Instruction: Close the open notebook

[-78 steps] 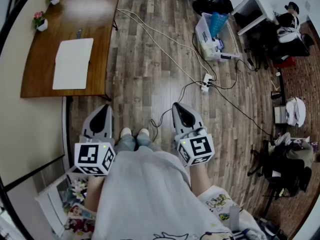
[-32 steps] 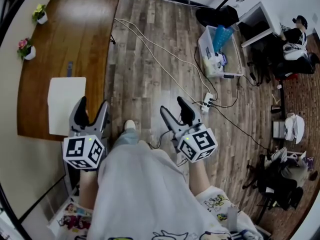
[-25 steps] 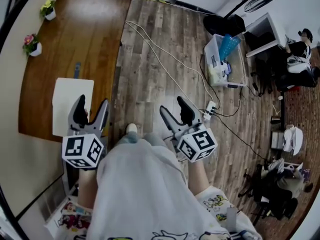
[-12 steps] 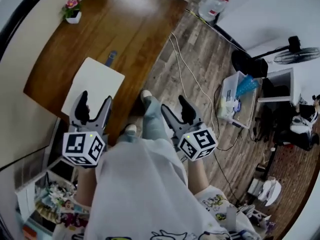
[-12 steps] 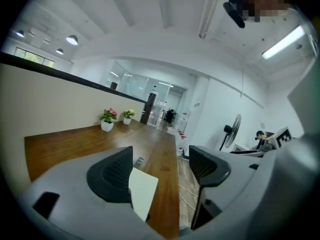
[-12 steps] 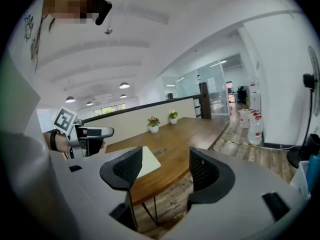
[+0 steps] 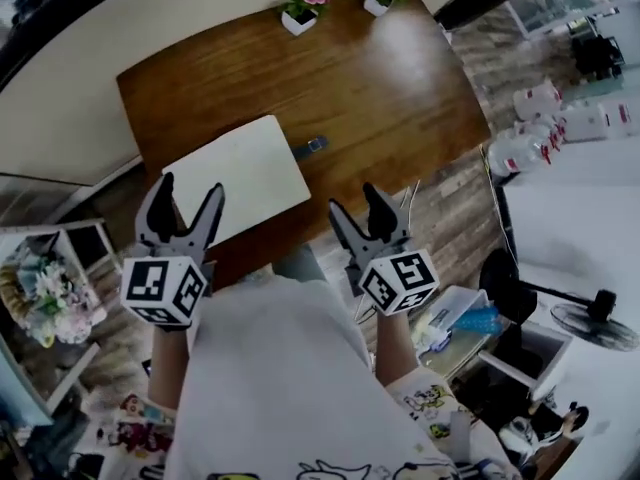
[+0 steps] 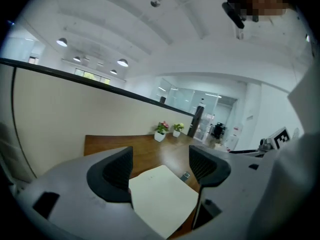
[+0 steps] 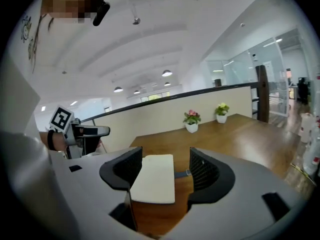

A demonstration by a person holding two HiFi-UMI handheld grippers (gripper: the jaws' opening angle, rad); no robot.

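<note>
not begun: left gripper [image 7: 190, 196] and right gripper [image 7: 357, 208] hover, jaws apart, empty; notebook [image 7: 236, 178] at frame centre, seemingly open, untouched on worktop [image 7: 400, 88].

No words, numbers or brand names are legible in any view. The white marker cube [image 7: 160, 290] of the left gripper [image 7: 190, 192] and the white marker cube [image 7: 398, 283] of the right gripper [image 7: 355, 206] each bear square black-and-white coded patterns, which are not letters or digits. The open white-paged notebook [image 7: 237, 176] on the brown wooden table [image 7: 400, 88] shows no writing that can be made out, and the cartoon print [image 7: 432, 408] on the person's light garment is too small to read.
</note>
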